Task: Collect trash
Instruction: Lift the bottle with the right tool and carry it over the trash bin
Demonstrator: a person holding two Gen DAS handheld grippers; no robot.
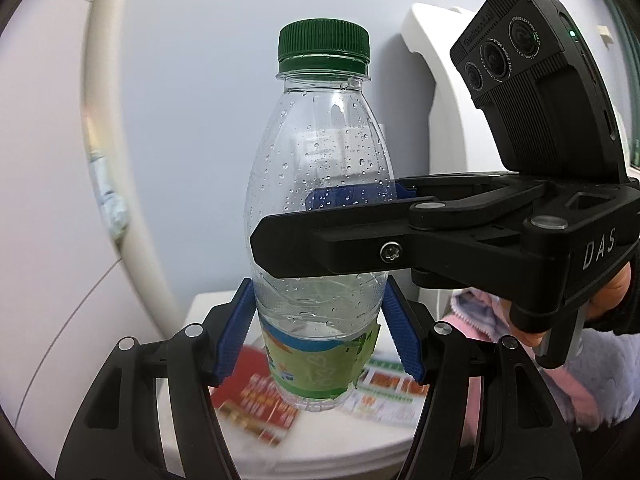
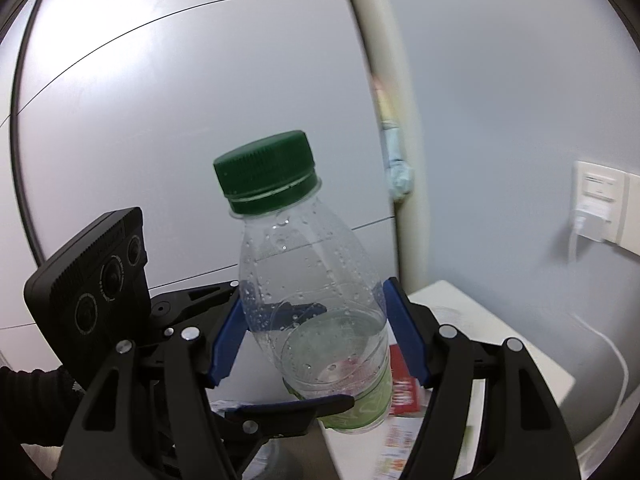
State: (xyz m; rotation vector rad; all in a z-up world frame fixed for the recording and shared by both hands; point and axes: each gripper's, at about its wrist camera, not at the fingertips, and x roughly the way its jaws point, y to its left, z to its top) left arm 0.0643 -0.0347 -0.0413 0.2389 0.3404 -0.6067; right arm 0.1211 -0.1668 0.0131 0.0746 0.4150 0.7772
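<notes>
A clear plastic bottle [image 1: 316, 184] with a green cap [image 1: 324, 50], a green label and a little water is held upright in the air. My left gripper [image 1: 318, 332] is shut on its lower body at the label. My right gripper [image 2: 316, 332] is shut on its middle and shows from the right in the left wrist view [image 1: 320, 216]. In the right wrist view the bottle [image 2: 312, 280] tilts slightly left, and my left gripper [image 2: 280, 360] grips it from the left.
Below is a white table [image 1: 320, 444] with red and green leaflets [image 1: 256, 396]. A grey wall and a cream pipe [image 2: 396, 120] stand behind. A wall socket with a plugged cable [image 2: 596, 208] is at right. A white appliance [image 1: 440, 92] stands behind the right gripper.
</notes>
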